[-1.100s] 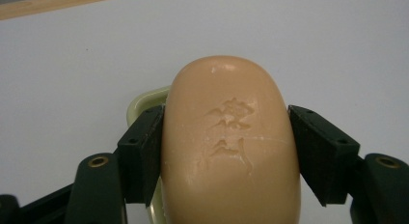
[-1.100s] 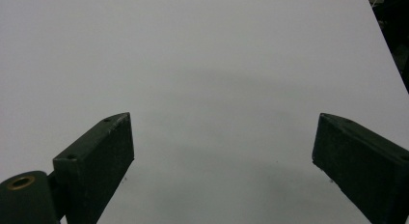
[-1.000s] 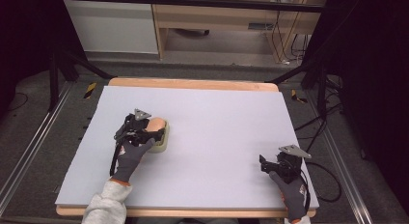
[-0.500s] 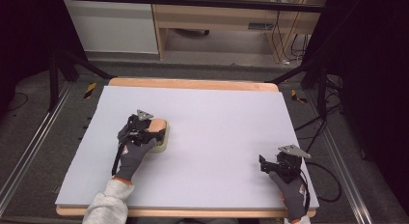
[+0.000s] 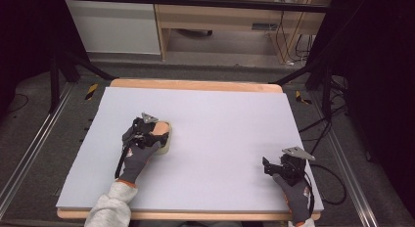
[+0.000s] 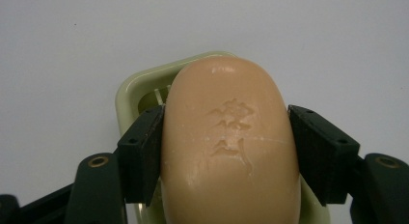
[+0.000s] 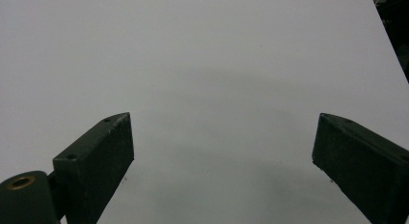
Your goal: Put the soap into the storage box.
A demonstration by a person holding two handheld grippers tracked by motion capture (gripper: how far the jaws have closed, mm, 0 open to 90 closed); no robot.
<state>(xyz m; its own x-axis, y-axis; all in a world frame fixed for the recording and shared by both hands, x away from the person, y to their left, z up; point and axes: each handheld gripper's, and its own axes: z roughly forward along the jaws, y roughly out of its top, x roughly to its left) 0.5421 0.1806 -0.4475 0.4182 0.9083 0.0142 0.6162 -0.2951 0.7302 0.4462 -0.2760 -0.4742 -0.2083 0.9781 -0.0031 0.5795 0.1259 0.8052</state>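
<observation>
A dim room around a pale desk

The desk [image 5: 235, 109] has a light grey top with a wooden edge showing at the far and near sides. It stands on grey carpeted floor [image 5: 44, 139], with metal rails [image 5: 24, 163] running along both sides. Behind it are a white cabinet [image 5: 112, 26] and a wooden shelf unit [image 5: 220, 21]; cables [image 5: 288, 41] hang at the right. Black drapes [image 5: 381, 65] darken the right side.
</observation>
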